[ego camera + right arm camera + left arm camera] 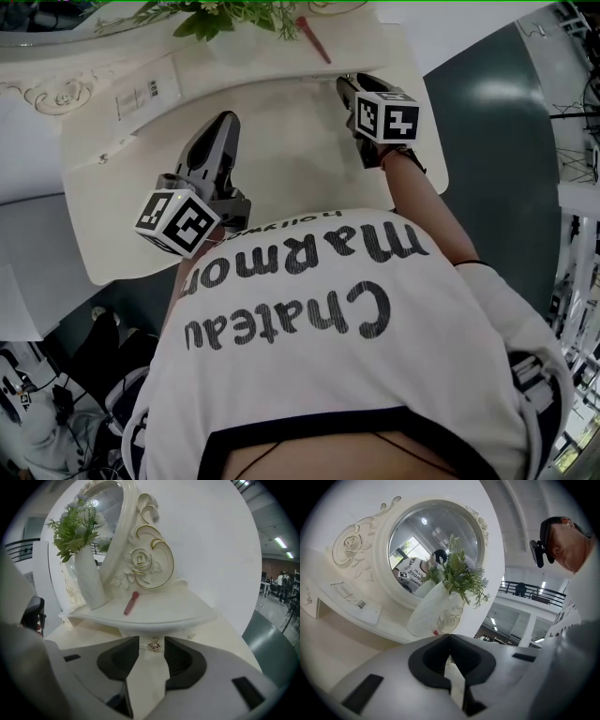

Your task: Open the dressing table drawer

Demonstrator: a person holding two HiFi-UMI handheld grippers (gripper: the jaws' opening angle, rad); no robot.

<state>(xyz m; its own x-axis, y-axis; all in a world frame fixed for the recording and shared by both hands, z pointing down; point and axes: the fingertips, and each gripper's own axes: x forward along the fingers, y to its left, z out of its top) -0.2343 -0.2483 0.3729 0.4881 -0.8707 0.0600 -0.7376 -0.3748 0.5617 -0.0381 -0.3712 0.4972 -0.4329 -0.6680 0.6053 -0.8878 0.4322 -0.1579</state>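
Looks like a staged bedroom corner set up in a big hall or studio, not a home. Told by an ornate dressing table, mirror and vase against a bare white partition. Beyond, an upper-level rail, strip lights, and a grey-green floor with stands and cables.

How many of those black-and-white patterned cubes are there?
2. One cube rides on the left tool, over the table's front left. The other cube is on the right tool, near the table's right edge. None seems hidden.
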